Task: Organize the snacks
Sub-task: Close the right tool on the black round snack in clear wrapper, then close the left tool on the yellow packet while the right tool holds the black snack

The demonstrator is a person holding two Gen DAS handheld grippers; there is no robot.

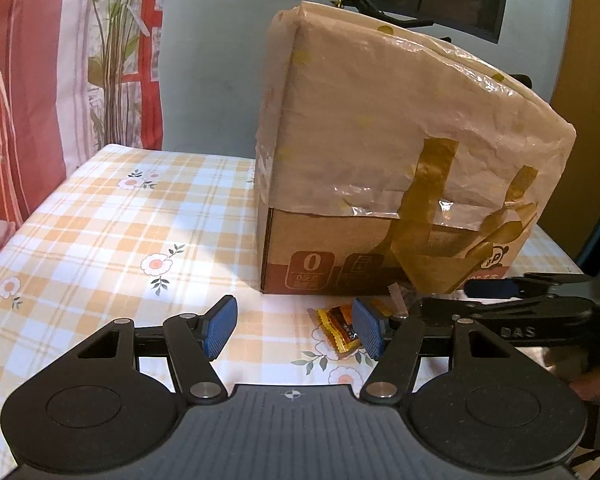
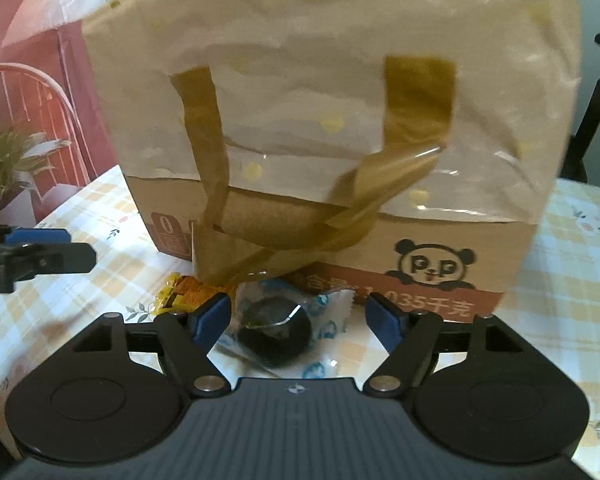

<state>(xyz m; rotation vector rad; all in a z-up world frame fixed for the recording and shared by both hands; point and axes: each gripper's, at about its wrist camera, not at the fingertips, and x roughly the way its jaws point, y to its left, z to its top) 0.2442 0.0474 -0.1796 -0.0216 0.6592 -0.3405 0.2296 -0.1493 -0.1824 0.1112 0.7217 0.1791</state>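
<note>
- Checked tablecloth [image 1: 100, 216], yellow and white with small flowers, covers the table; a red patterned curtain [image 1: 28, 80] hangs behind it.
- A cardboard box [image 2: 440, 248] stands on the cloth with a shiny paper bag [image 1: 400, 120] pulled down over its top, the bag's gold handles [image 2: 208, 132] drooping down the front. It is probably the place meant for the snacks, though no opening shows from either camera.
- Two wrapped snacks lie on the cloth at the foot of the box: a gold-wrapped sweet [image 1: 338, 330] and, just beside it, a dark round sweet [image 2: 274, 330] in a clear wrapper printed blue.
- The left gripper [image 1: 292, 330] is spread with nothing between its fingers; the gold sweet lies beyond its right pad [image 1: 366, 330], partly hidden, so I cannot tell if they touch.
- The right gripper [image 2: 300, 318] is spread around the dark sweet, which sits between the fingers, close to the left pad [image 2: 210, 316] and apart from the other. It looks lined up for a pick.
- One gold handle end hangs down near both sweets and could snag in a grab.
</note>
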